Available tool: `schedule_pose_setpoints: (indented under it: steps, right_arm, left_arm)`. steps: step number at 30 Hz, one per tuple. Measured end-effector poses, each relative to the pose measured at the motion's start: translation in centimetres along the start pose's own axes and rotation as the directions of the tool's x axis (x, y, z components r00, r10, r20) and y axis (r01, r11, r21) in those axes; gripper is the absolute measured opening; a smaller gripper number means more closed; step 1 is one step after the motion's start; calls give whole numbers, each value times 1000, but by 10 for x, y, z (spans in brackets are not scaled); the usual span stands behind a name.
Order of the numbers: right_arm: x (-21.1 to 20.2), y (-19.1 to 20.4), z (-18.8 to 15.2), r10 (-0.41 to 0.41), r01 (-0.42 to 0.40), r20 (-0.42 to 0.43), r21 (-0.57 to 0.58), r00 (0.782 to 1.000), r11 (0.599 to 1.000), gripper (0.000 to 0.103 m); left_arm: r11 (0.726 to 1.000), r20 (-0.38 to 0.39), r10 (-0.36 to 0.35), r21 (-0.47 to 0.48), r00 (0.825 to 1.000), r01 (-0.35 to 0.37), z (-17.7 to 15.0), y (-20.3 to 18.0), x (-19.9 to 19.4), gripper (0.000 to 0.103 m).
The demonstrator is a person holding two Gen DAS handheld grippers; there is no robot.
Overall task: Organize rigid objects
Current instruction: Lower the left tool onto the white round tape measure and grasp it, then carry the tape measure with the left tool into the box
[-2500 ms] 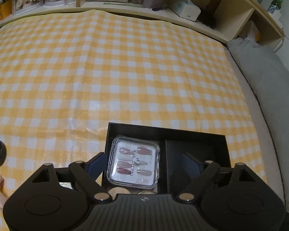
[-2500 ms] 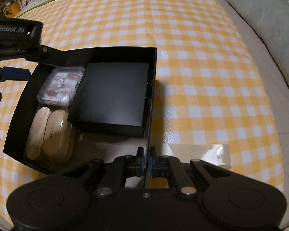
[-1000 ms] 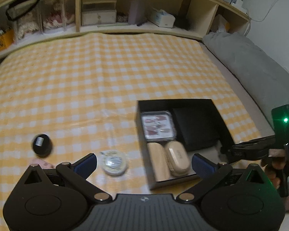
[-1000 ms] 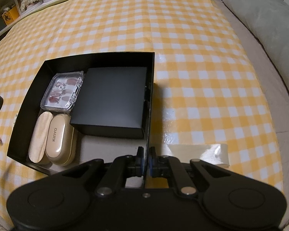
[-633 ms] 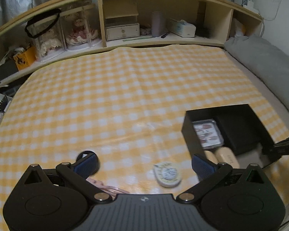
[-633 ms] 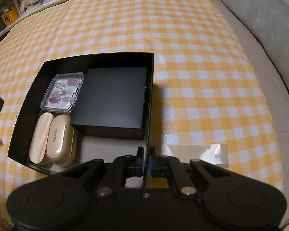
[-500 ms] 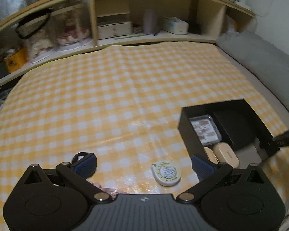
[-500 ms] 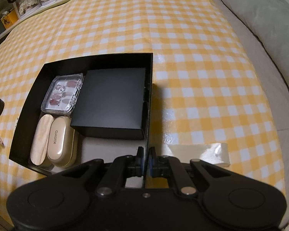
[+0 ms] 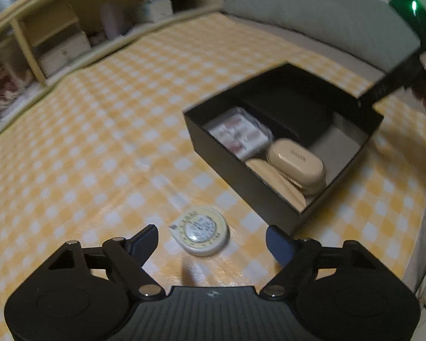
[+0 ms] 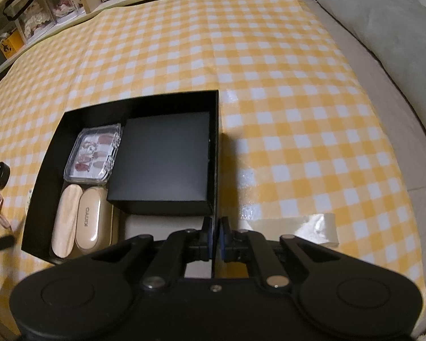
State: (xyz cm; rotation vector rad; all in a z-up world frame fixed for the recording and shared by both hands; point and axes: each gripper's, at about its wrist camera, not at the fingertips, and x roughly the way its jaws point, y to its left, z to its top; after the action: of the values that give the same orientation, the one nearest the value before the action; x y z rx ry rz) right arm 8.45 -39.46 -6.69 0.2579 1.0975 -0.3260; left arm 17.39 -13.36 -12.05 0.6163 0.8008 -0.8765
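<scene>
beige oval case (image 10: 89, 219): lid lettering reads "KINYO", running lengthwise | round tape measure (image 9: 200, 230): printed face label, blurred, unreadable | clear nail-tip box (image 10: 95, 153): small print, too small to read

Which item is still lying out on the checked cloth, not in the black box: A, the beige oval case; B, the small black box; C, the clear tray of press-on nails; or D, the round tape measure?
D: the round tape measure lies on the checked cloth, outside the black box.
</scene>
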Motion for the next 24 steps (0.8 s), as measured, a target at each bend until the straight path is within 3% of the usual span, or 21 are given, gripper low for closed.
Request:
schedule_pose_setpoints:
  steps: [11,13,16,24]
  right_arm:
    - [-1,1,2,-6,6,-2,-6,1000,1000,5]
    - [1,1,2,-7,7,-5,-6,1000,1000,5]
    - [2,2,2,-11,11,-7,-12,1000,1000,5]
    - [3,2,2,-9,9,-8,-9,1000,1000,5]
  left_arm:
    - [997,-37,10,-70,999,-13,-3,19,47,76]
    - [998,-61,18,-64,998,-22,-5,21,52,70]
    - [994,-53,-16,-112,998,10,-4,28,53,61]
    - [987,-33,-3,-163,999,-2,-1,34,46,61]
